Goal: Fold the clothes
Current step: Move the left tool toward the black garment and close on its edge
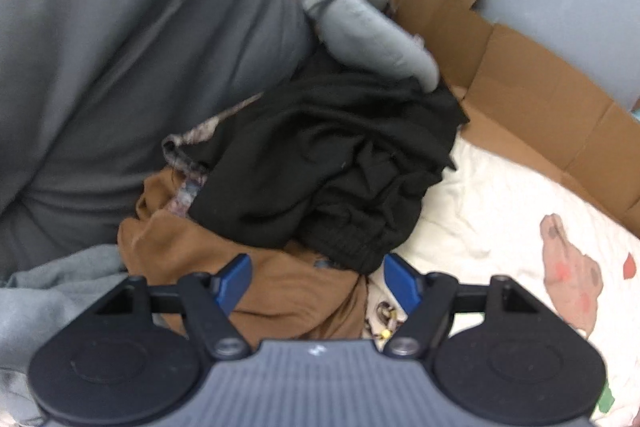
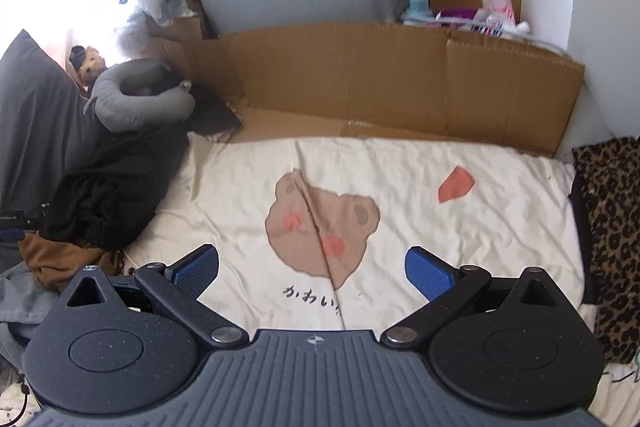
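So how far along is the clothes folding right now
Nothing looks folded yet. The black garment and brown garment lie crumpled in a heap beside the cream bear-print sheet, which has no folded clothes on it. The left tool hangs open over the heap, gripping nothing; the right tool is open and empty above the sheet. All the folding remains.

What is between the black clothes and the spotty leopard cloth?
Only the cream bear-print sheet. In the right wrist view it lies bare from the black garment across to the leopard-print cloth.

Right tool (image 2: pixel 312 271) jaws apart, empty, over cream bear-print sheet (image 2: pixel 500 227); black garment (image 2: pixel 104 195) heaped at left.
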A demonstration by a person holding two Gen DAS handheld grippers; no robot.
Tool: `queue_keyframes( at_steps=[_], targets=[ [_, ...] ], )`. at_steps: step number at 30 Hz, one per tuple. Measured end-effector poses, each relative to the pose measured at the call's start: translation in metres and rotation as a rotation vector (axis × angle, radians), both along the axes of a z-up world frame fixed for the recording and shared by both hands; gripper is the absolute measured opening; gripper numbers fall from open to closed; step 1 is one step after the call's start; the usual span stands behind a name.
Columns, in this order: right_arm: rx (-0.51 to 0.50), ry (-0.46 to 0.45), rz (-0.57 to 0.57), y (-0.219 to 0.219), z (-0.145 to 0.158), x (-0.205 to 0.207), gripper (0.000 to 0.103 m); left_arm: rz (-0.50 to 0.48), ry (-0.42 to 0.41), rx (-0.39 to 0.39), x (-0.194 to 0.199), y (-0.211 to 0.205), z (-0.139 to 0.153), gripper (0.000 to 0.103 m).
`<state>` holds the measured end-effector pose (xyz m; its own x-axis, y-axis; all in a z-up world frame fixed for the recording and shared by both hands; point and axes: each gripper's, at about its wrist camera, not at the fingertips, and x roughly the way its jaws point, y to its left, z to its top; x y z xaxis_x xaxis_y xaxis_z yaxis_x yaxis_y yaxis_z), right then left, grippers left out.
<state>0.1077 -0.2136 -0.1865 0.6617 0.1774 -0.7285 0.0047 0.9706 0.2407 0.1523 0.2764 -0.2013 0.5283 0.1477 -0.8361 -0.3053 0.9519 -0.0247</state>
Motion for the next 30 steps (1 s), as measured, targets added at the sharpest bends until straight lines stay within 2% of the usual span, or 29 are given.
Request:
queue_keyframes(
  at_steps=[4,12,15,20,23,25,26,28,29,30],
  targets=[
    [0.012,0.012,0.05,0.01,-0.02,0.007,0.102,-0.019,-0.022,0.036,0.005,0.004,-0.014,0.075],
    [0.088,0.044,0.096,0.025,-0.061,0.029,0.102,0.07,-0.068,0.046,0.015,0.027,-0.029,0.075],
    [0.103,0.084,0.079,0.029,-0.076,0.039,0.102,0.085,-0.082,0.044,0.019,0.037,-0.037,0.076],
    [0.106,0.089,0.104,0.041,-0.083,0.049,0.102,0.107,-0.08,0.092,0.032,0.05,-0.051,0.081],
    [0.108,0.087,0.124,0.049,-0.081,0.053,0.102,0.095,-0.085,0.143,0.04,0.056,-0.062,0.089],
    [0.116,0.089,0.131,0.052,-0.08,0.055,0.102,0.108,-0.067,0.136,0.045,0.061,-0.071,0.086],
    [0.119,0.092,0.132,0.054,-0.081,0.055,0.102,0.113,-0.076,0.127,0.046,0.063,-0.072,0.082],
    [0.125,0.099,0.134,0.058,-0.083,0.055,0.102,0.102,-0.108,0.135,0.045,0.062,-0.072,0.059],
    [0.128,0.102,0.134,0.059,-0.084,0.056,0.102,0.098,-0.106,0.132,0.045,0.062,-0.071,0.032],
    [0.13,0.105,0.135,0.061,-0.085,0.056,0.102,0.098,-0.106,0.106,0.044,0.063,-0.07,0.014]
  ],
)
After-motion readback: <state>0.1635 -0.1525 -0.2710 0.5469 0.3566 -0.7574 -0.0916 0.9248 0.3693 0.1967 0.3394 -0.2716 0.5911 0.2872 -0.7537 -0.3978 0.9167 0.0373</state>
